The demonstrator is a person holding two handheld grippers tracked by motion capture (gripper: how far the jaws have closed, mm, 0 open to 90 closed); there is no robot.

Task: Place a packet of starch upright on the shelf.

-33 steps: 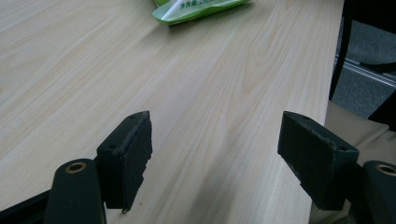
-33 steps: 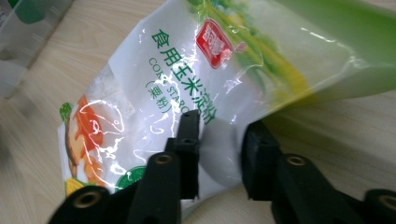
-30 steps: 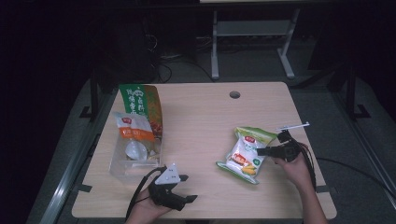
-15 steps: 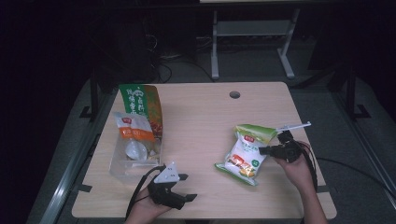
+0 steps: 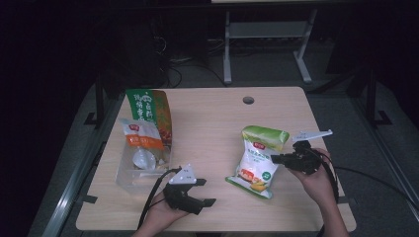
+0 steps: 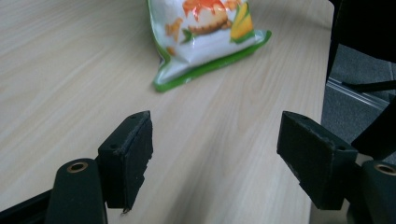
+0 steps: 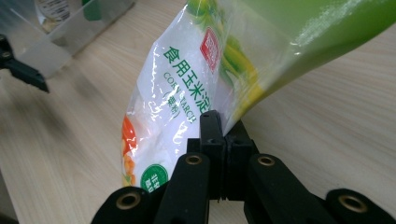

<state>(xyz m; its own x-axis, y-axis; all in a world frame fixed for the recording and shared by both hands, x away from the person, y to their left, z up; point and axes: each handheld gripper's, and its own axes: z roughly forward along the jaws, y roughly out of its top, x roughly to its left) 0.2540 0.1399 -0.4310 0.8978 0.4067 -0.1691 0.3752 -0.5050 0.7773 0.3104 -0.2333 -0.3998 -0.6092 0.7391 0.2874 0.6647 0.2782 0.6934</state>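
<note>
the right tongs (image 5: 274, 159) pinch the side seam of the starch bag (image 5: 257, 160), tilted up at the right of the surface (image 5: 217, 118). the left tongs (image 5: 203, 192) rest spread at the front edge. the bag looks soft, slick and fairly light; best gripped at a flat sealed seam, not the loose belly.
</note>
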